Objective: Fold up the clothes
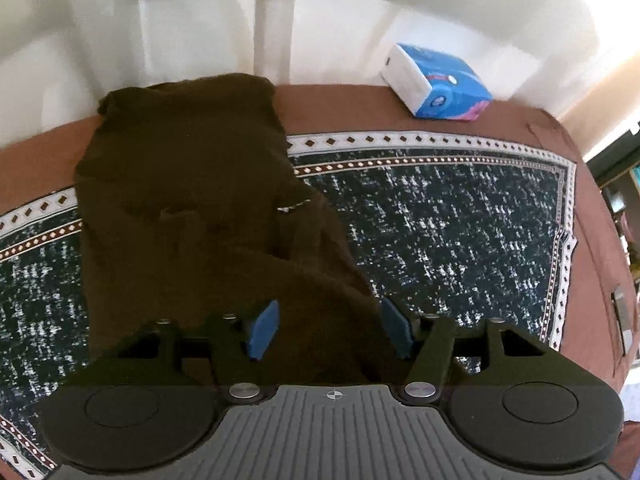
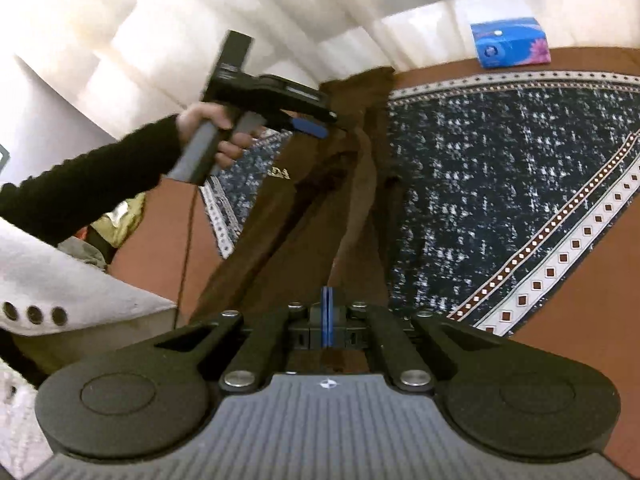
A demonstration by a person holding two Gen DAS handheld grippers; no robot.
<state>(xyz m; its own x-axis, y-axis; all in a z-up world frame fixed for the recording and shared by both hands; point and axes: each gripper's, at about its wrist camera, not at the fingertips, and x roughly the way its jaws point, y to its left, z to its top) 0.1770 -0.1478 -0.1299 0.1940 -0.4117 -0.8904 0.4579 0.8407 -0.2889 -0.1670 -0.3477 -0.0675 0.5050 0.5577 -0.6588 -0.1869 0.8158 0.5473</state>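
Observation:
A dark brown garment (image 1: 192, 200) lies across the patterned mat (image 1: 460, 216), reaching to the table's far edge. My left gripper (image 1: 330, 328) hangs over its near end, open, its blue pads (image 1: 264, 330) wide apart with cloth below them. In the right wrist view the garment (image 2: 312, 216) runs in taut ridges up to my right gripper (image 2: 328, 308), whose blue pads are pressed together on its near edge. The left gripper (image 2: 320, 126) shows there above the garment's far part, held by a hand (image 2: 208, 128) in a black sleeve.
A blue and white tissue pack (image 1: 440, 80) sits at the far right of the brown table (image 1: 592, 280); it also shows as the tissue pack (image 2: 508, 42) at upper right. White curtain hangs behind the table. A cable (image 2: 186, 248) drops from the left gripper's handle.

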